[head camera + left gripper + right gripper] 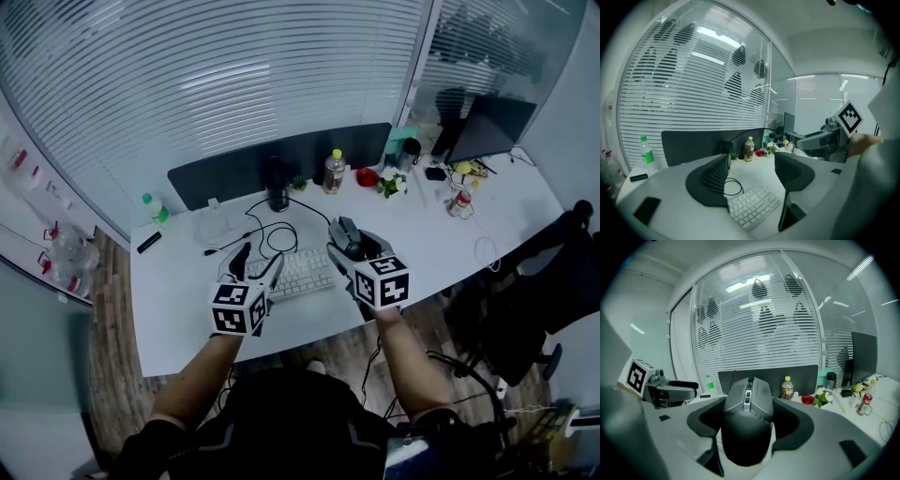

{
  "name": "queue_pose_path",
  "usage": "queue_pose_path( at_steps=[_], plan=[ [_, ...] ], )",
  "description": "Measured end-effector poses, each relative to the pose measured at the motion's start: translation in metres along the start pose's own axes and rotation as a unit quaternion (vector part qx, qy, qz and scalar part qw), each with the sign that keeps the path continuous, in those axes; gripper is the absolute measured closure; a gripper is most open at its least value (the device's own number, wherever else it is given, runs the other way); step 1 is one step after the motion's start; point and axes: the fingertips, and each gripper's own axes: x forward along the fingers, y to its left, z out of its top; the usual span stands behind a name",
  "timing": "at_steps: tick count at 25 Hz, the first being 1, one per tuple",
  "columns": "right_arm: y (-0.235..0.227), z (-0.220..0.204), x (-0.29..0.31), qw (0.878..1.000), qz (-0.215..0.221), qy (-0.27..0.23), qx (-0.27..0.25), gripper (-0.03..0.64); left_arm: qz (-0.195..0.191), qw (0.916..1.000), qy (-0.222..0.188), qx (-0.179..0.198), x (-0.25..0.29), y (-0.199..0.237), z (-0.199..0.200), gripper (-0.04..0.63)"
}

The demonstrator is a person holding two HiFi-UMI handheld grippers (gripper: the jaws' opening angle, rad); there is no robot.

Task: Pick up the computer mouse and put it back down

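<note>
A dark grey computer mouse point(747, 413) sits between the jaws of my right gripper point(750, 420), which is shut on its sides and holds it just above the white desk point(187, 291). From the head view the mouse point(349, 238) lies in the right gripper point(352, 246), to the right of the white keyboard point(302, 272). My left gripper point(260, 261) stands open and empty over the keyboard's left end. In the left gripper view the keyboard point(752, 206) shows below the open left gripper point(752, 173), with the right gripper point(825, 138) off to the right.
A black divider panel point(281, 159) runs along the desk's far edge. In front of it stand a yellow-capped bottle point(334, 172), a black cup point(277, 192), a red bowl point(367, 176) and a small plant point(389, 185). A green bottle point(155, 208) is far left, a chair point(553, 291) right.
</note>
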Motion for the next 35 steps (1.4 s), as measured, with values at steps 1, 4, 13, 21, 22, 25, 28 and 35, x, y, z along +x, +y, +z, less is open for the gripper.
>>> queue_pose_path(
  at_steps=[1,4,13,21,22,25,28,35],
  plan=[
    [-0.008,0.0,-0.002,1.0,-0.001,-0.001,0.003,0.321,-0.001,1.0,0.0,0.0,0.005,-0.006,0.001,0.272],
    [-0.034,-0.003,-0.007,1.0,-0.006,-0.002,0.011,0.321,-0.003,1.0,0.004,-0.002,0.021,-0.023,0.002,0.271],
    [-0.111,-0.024,-0.013,0.998,-0.038,0.01,0.039,0.321,-0.017,0.9994,0.026,-0.013,0.068,-0.064,-0.009,0.27],
    [-0.163,-0.072,0.004,0.994,-0.069,0.05,0.063,0.321,-0.032,0.9974,0.064,0.006,0.104,-0.081,-0.033,0.271],
    [-0.168,-0.081,0.007,0.993,-0.071,0.058,0.068,0.321,-0.034,0.9969,0.072,0.006,0.109,-0.082,-0.038,0.27],
    [-0.182,-0.112,0.016,0.99,-0.077,0.085,0.08,0.321,-0.039,0.9949,0.093,0.003,0.121,-0.087,-0.058,0.27],
    [-0.192,-0.14,0.023,0.987,-0.082,0.107,0.086,0.321,-0.038,0.9938,0.104,0.001,0.131,-0.089,-0.074,0.272],
    [-0.208,-0.193,0.045,0.98,-0.087,0.156,0.089,0.321,-0.039,0.989,0.142,-0.009,0.151,-0.085,-0.12,0.272]
  ],
)
